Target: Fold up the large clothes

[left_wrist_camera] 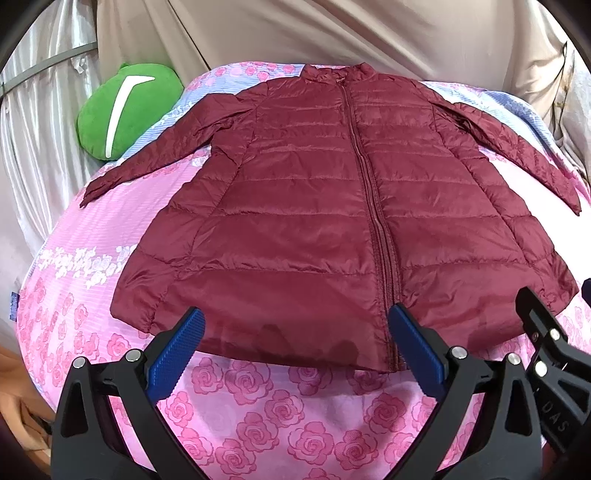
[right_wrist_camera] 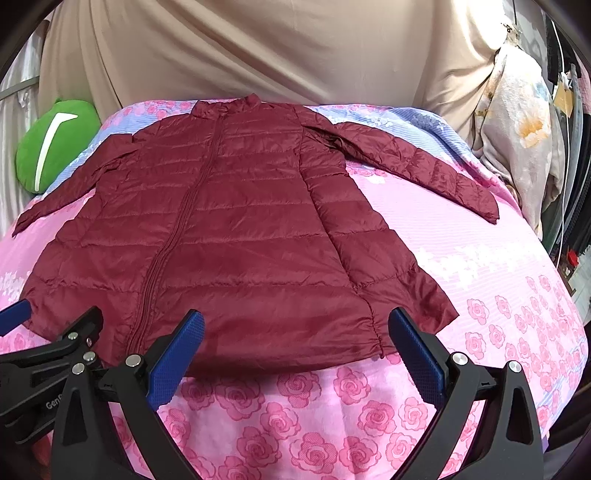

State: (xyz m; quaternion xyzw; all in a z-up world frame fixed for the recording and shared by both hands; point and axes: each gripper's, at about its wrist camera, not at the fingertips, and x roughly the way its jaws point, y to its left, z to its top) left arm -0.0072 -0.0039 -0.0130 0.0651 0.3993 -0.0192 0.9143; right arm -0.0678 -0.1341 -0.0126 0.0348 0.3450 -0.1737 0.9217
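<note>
We see a maroon quilted puffer jacket (left_wrist_camera: 325, 221) spread flat, front up and zipped, on a bed covered by a pink rose-print sheet (left_wrist_camera: 258, 417). Its collar lies at the far end, near the beige curtain (left_wrist_camera: 295, 33); its hem runs along the near side, just ahead of both grippers. Both sleeves are spread outward: one sleeve (left_wrist_camera: 147, 158) reaches toward the green plush cushion (left_wrist_camera: 122, 110) at the bed's far corner, the other sleeve (right_wrist_camera: 417, 166) stretches toward the patterned cloth (right_wrist_camera: 517, 122) hanging at the opposite side.

Our left gripper (left_wrist_camera: 295, 332) hovers with its blue-padded fingers spread wide, holding nothing, over the hem left of the zipper (left_wrist_camera: 369, 184). Our right gripper (right_wrist_camera: 295, 332) is likewise spread wide and empty, over the hem near the jacket's side seam. The two tools sit close side by side.

Bare sheet shows between the hem and us, and wider stretches lie beside each flank under the sleeves.
</note>
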